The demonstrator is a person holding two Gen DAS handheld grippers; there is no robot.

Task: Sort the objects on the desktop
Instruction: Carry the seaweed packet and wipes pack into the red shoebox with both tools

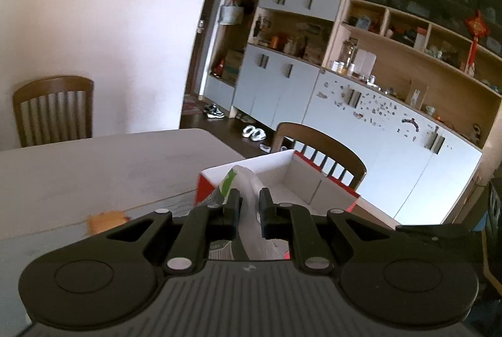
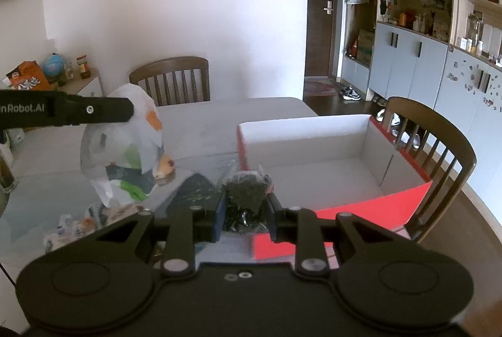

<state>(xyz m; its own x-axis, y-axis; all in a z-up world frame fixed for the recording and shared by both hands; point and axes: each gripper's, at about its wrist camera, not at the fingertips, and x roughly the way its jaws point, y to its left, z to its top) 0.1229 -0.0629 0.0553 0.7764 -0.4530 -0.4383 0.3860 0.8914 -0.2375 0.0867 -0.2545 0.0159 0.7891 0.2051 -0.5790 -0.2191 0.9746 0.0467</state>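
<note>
My left gripper (image 1: pixel 250 198) is shut on a white plastic bag (image 1: pixel 248 195) with green print and holds it above the table. The same bag (image 2: pixel 124 145) hangs from the left gripper's black arm (image 2: pixel 91 111) in the right wrist view, with packets inside. My right gripper (image 2: pixel 245 202) is shut on a small clear packet of dark stuff (image 2: pixel 244 195), just in front of the near wall of an open red-and-white cardboard box (image 2: pixel 339 148). The box (image 1: pixel 301 180) looks empty inside and stands at the table's right end.
The grey table (image 2: pixel 204 130) carries an orange packet (image 1: pixel 105 221), a dark flat packet (image 2: pixel 191 189) and small wrapped items (image 2: pixel 75 227) at front left. Wooden chairs stand behind the table (image 2: pixel 171 79) and right of the box (image 2: pixel 439 155). A cabinet wall fills the right.
</note>
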